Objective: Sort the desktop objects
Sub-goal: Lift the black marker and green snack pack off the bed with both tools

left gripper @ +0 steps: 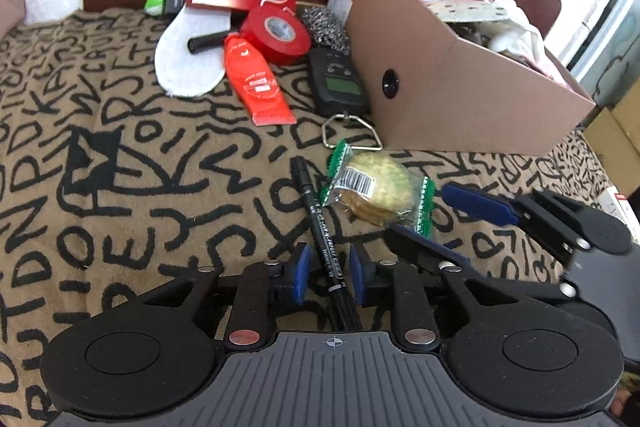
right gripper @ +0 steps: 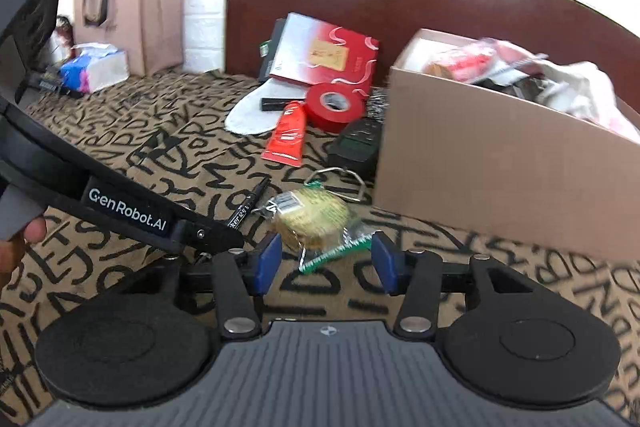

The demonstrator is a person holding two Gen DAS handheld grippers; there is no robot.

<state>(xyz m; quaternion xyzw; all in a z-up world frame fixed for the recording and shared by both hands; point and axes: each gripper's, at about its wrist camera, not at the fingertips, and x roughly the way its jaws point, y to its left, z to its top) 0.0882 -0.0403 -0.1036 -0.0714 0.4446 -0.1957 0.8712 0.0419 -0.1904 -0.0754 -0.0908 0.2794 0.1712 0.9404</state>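
The left gripper (left gripper: 328,273) is low over the tan cloth with black lettering (left gripper: 120,187), its blue pads parted narrowly on either side of the slim black marker pen (left gripper: 316,215), not visibly pressing it. Just beside the pen lies the round biscuit in a clear wrapper with green ends (left gripper: 376,193). The right gripper (right gripper: 326,261) stands spread wide around that wrapper's near end without closing on it. Behind, the open brown cardboard box (left gripper: 460,99) holds mixed items; next to it lie the black handheld scale (left gripper: 340,83), the red tape roll (left gripper: 276,35) and the red tube (left gripper: 256,83).
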